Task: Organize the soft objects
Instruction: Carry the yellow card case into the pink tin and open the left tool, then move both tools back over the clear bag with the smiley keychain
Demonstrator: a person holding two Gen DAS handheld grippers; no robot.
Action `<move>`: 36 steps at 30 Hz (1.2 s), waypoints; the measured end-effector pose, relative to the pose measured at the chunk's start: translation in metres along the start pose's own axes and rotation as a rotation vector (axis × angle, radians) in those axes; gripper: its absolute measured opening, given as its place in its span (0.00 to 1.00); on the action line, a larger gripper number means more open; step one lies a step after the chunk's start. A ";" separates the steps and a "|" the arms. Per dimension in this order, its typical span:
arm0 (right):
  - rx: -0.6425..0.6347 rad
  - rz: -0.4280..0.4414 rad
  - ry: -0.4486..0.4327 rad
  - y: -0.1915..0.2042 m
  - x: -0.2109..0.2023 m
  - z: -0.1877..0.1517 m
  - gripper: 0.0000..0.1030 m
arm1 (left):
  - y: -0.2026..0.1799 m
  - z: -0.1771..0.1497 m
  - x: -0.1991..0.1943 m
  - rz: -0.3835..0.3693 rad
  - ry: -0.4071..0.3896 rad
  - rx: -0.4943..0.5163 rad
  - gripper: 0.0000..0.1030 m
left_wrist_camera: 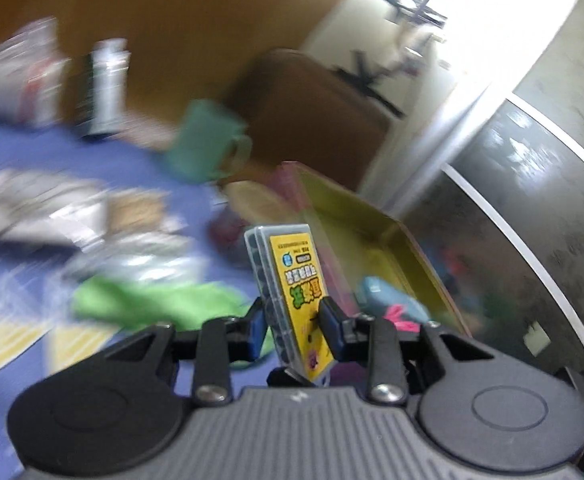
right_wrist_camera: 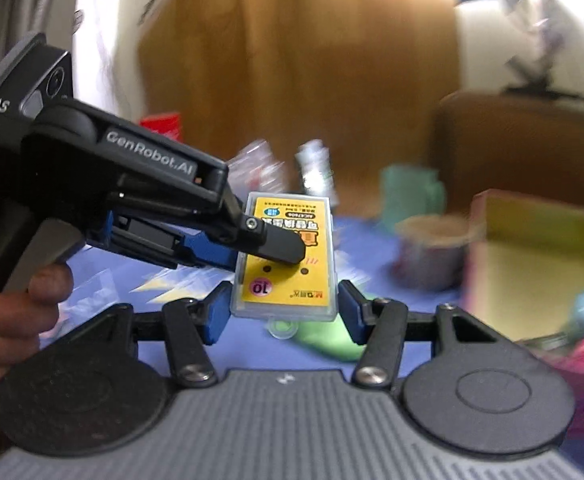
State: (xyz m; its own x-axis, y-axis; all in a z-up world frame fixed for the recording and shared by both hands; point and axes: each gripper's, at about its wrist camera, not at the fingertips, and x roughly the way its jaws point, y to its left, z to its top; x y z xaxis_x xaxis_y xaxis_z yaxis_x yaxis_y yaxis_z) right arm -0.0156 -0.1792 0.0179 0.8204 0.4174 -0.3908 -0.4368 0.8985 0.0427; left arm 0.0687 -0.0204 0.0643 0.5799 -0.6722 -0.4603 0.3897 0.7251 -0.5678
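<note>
Left gripper (left_wrist_camera: 292, 320) was clamped flat across the faces of a clear plastic case with a yellow label (left_wrist_camera: 288, 292), one black finger (right_wrist_camera: 282, 246) lying over the label's front. The case stood upright on its short edge between the pads, lifted clear of the blue cloth-covered table (left_wrist_camera: 32, 152).

Right gripper (right_wrist_camera: 283, 314) sat about half open. The case's lower end hung between its blue pads (right_wrist_camera: 216, 316); whether either pad touched the case's sides could not be told, though a narrow gap showed on the right side. A hand (right_wrist_camera: 8, 312) gripped the left tool's handle.

Positions relative to the case:
- Yellow open box (left_wrist_camera: 376, 220) just behind and to its right in the left wrist view, with a pale blue soft item (left_wrist_camera: 388, 300) and something pink (left_wrist_camera: 402, 320) inside.
- Green soft cloth (left_wrist_camera: 152, 304) on the table below and to the left.
- Teal mug (left_wrist_camera: 208, 144) farther behind, left of the box.
- Blurred silvery packets (left_wrist_camera: 52, 216) well to the left.
- Brown cardboard (right_wrist_camera: 292, 72) standing at the back.

Both views were motion-blurred.
</note>
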 end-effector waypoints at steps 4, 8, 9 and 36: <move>0.045 -0.117 -0.041 -0.040 -0.019 0.003 0.57 | -0.035 0.015 0.048 -0.059 0.049 0.068 0.28; 0.085 -0.224 -0.044 -0.072 -0.025 -0.001 0.57 | -0.059 0.018 0.094 -0.076 0.095 0.123 0.30; 0.090 -0.250 -0.040 -0.079 -0.022 -0.002 0.58 | -0.062 0.018 0.105 -0.065 0.101 0.137 0.31; 0.046 -0.044 -0.003 -0.018 0.026 0.010 0.57 | 0.128 -0.023 -0.069 0.438 -0.147 -0.085 0.34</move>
State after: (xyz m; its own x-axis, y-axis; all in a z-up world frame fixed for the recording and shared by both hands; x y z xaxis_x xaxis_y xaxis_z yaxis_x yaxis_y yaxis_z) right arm 0.0171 -0.1837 0.0162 0.8396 0.3778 -0.3903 -0.3828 0.9213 0.0682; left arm 0.0623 0.1156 0.0080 0.7741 -0.2731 -0.5712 0.0292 0.9166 -0.3987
